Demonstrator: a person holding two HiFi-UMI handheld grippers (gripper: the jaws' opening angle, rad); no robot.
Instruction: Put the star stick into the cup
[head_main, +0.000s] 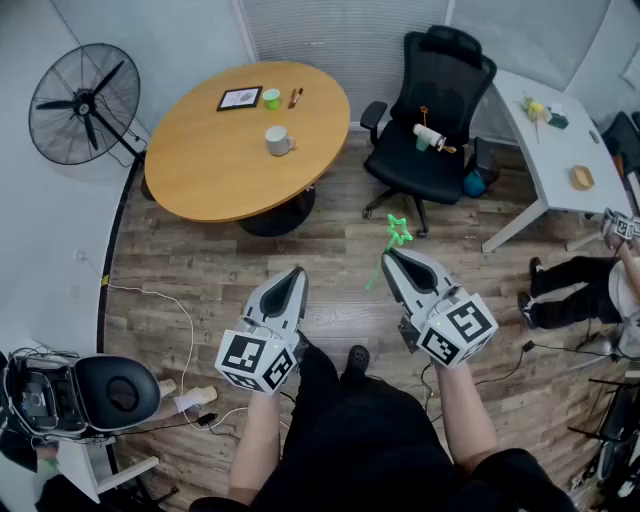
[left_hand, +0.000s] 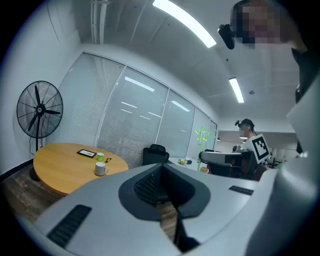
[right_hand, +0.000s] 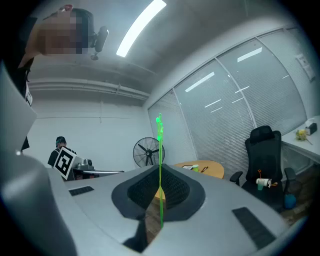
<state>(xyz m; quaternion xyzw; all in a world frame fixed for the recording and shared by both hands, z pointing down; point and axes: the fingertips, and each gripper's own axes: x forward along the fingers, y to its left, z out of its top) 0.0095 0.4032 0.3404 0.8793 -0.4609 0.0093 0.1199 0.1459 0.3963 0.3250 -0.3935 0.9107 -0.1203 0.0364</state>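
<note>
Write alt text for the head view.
Seen from above, the right gripper clamps a thin green star-tipped stick, while the left gripper is shut and empty. Ahead stands a round wooden table bearing a grey mug and a small green cup.

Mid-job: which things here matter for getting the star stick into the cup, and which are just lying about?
Job: green star stick, clamped in the right gripper; grey mug on the round table, likely the cup.
Lying about: small green cup, framed picture, pens, fan, office chair.
</note>
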